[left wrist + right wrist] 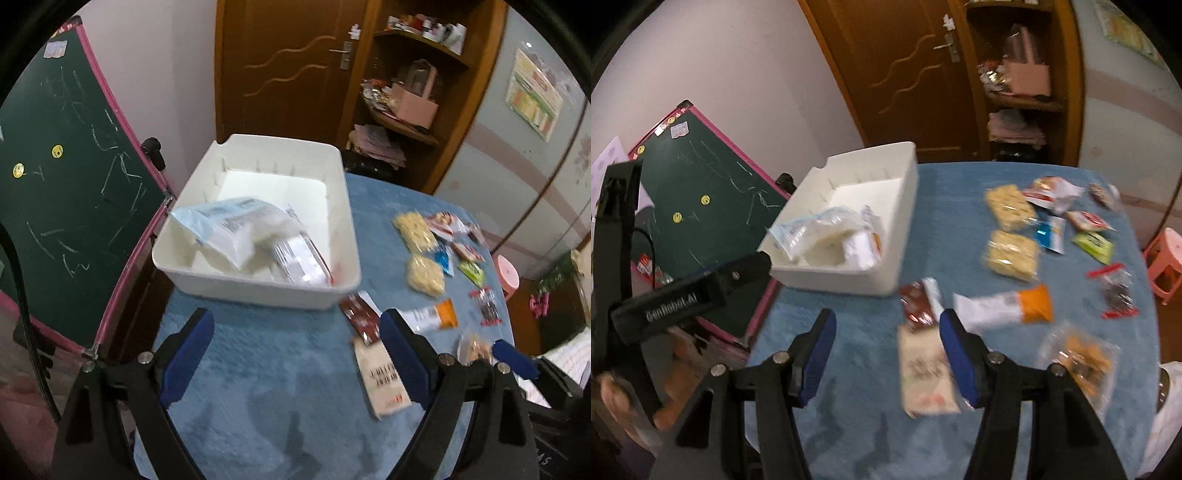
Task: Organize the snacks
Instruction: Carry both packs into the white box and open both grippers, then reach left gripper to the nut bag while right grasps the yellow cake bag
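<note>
From your left wrist camera, your left gripper hangs with its jaws apart and empty over the blue plush tablecloth, just short of the white rectangular plastic bin that holds a pale blue-and-clear snack bag. From your right wrist camera, your right gripper is also spread wide, holding nothing, with a beige flat packet lying between its fingers and an orange-and-white wrapper just beyond.

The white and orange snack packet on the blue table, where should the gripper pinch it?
Probably pinch the white and orange packet across its narrow middle, coming straight down from above. It lies flat and long on the blue cloth, with open cloth on both long sides for the open right gripper.
</note>
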Demonstrator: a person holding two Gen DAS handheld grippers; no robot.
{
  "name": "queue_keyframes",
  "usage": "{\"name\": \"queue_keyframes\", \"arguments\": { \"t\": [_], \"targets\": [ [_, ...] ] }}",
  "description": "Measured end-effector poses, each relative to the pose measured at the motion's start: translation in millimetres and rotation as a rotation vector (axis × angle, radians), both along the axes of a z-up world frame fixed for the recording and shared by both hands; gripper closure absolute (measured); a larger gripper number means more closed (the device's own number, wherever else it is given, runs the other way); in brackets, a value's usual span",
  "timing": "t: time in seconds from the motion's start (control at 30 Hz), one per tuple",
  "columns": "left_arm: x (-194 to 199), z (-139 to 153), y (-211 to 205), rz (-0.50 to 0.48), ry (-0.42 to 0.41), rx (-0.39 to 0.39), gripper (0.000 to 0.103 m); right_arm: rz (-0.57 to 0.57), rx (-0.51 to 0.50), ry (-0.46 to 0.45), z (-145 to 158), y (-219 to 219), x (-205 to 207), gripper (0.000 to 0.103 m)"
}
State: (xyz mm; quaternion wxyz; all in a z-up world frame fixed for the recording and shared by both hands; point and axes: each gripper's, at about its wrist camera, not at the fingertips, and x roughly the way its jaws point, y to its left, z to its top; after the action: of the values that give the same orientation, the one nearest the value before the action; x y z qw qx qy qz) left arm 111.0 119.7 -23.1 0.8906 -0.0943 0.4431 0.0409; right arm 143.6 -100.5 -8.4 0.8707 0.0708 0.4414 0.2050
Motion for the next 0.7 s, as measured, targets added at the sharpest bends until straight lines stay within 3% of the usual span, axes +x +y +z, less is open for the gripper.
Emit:
{"name": "queue_keyframes", "arguments": {
  "t": [0.2,0.37,0.53,0.7],
  "targets": [
    [-24,-14,-39,-0.033,0.026,0.057,0.013,-0.022,-0.053,-0.084,5,-51,-45,0.044],
    [-26,-28,-67,-0.064,0.068,0.077,0.013,-0.003,-0.189,-0.186,4,-78,-70,0.044],
    [-21,-46,-89,-0.081,0.115,0.069,0.013,0.077,-0.179,-0.169,-9,-98,-76,0.044],
    [-13,-73,-105,-0.089,0.186,0.042,0.013,0.139,-0.25,-0.144,-30,-113,-66,0.044]
  ]
}}
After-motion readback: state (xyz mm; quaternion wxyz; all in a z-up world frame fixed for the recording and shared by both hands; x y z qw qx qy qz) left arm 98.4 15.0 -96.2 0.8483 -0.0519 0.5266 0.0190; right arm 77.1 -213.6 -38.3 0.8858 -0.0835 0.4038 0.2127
